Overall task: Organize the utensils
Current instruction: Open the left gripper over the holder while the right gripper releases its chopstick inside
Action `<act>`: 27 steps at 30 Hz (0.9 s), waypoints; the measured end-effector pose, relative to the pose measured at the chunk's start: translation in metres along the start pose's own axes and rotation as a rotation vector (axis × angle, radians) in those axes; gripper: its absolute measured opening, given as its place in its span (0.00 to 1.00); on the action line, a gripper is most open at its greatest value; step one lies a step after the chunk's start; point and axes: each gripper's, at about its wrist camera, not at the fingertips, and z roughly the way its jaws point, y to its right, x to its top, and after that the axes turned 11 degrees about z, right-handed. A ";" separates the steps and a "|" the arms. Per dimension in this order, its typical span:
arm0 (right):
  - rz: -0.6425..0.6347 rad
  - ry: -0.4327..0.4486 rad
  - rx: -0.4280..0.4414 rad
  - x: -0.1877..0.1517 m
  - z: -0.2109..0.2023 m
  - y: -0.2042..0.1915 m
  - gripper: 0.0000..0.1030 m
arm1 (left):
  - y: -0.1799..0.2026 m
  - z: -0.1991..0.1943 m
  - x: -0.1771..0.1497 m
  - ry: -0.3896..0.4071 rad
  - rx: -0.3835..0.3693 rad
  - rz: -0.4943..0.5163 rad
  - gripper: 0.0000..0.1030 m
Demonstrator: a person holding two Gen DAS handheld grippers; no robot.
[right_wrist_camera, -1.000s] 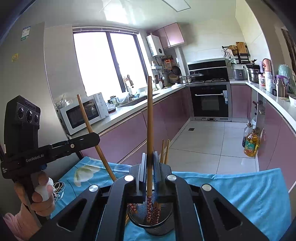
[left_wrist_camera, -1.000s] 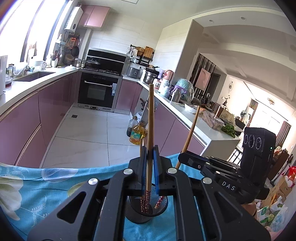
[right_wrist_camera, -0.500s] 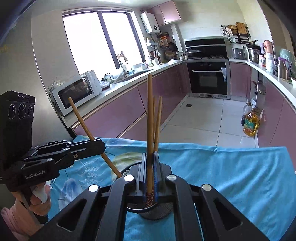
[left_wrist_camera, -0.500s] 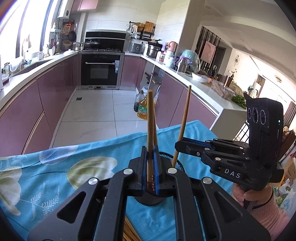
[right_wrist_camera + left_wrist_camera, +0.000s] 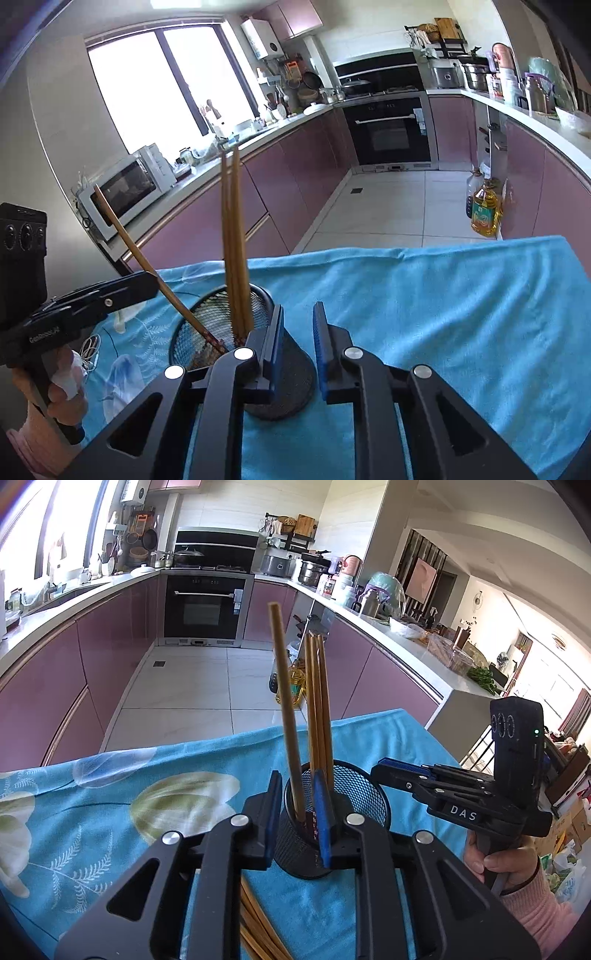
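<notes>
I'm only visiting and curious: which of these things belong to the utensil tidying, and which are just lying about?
Part of the job:
- chopsticks standing in the mesh holder
- loose chopsticks on the tablecloth
- left gripper, right gripper

Just lying about:
- oil bottle
- microwave
- earphone cable

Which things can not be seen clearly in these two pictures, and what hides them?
- Left wrist view: the loose chopsticks on the cloth are mostly hidden under the left gripper and cut off by the bottom edge.
- Right wrist view: the right gripper covers the near wall of the mesh cup.
- Both views: the chopstick tips inside the cup are blurred by the mesh.
</notes>
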 end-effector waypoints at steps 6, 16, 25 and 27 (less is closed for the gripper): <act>0.037 -0.069 -0.009 -0.014 0.023 0.018 0.15 | -0.007 0.010 -0.012 -0.036 -0.029 -0.017 0.19; -0.001 -0.130 -0.009 -0.027 0.045 -0.001 0.07 | -0.009 0.026 -0.033 -0.070 -0.095 -0.039 0.22; -0.012 -0.142 0.023 -0.031 0.044 -0.008 0.08 | -0.019 0.017 -0.049 -0.068 -0.087 -0.078 0.27; -0.012 -0.141 0.018 -0.032 0.042 -0.007 0.10 | -0.019 0.011 -0.051 -0.058 -0.075 -0.081 0.31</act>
